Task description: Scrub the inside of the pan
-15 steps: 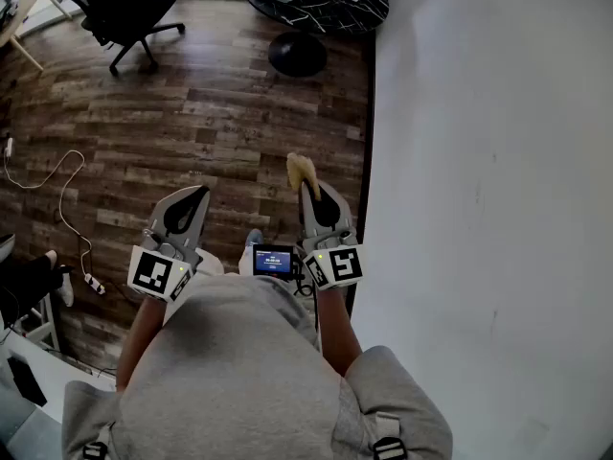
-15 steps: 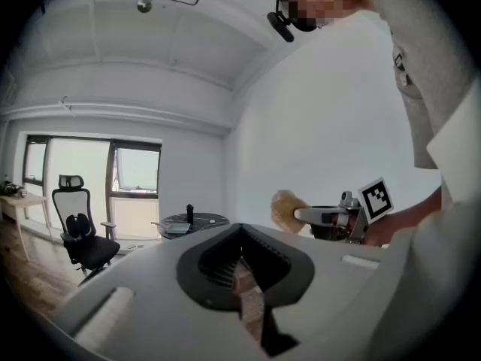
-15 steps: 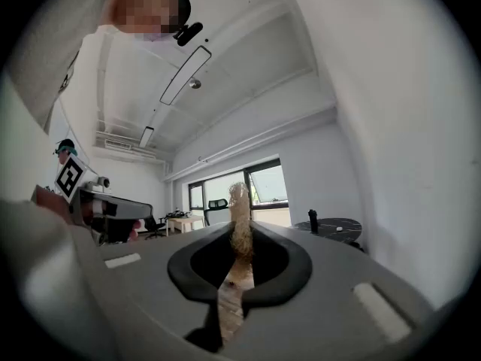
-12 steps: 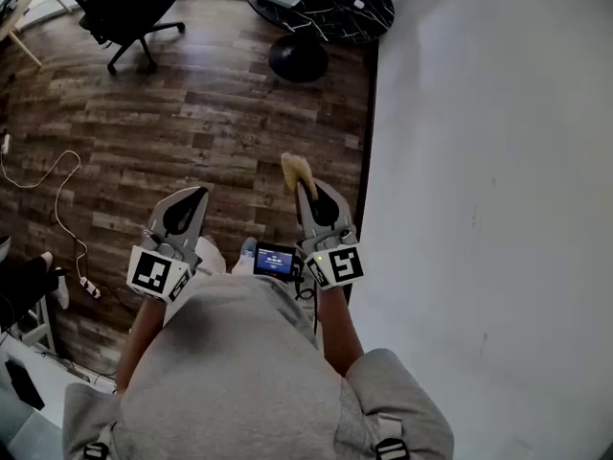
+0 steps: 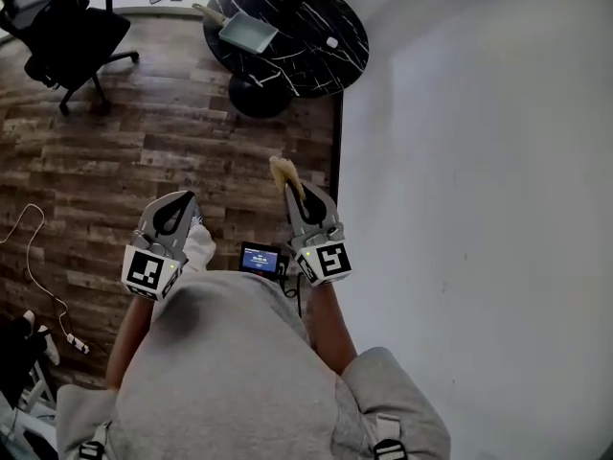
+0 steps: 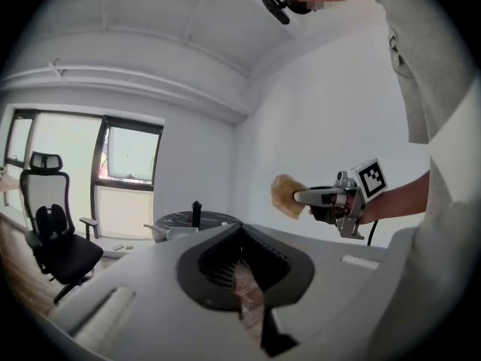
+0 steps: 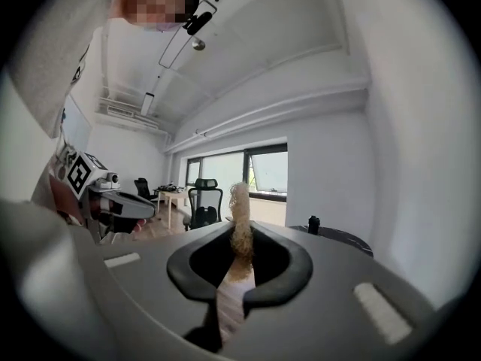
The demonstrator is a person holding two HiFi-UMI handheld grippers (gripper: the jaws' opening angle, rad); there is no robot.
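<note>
The right gripper (image 7: 239, 271) has its jaws pinched on a thin tan sponge (image 7: 240, 215), held by one end, with most of it sticking out past the tips. The left gripper (image 6: 244, 280) is closed with nothing between its jaws. Both are carried low over the wood floor (image 5: 144, 151), well apart from the pan (image 5: 247, 33), which sits on the round black table (image 5: 321, 41) ahead. Risks, as I judge them: the shallow hold could let the sponge fold or slip out once it is pressed into the pan. With the left jaws together nothing steadies the pan, so it may skate across the table under scrubbing
</note>
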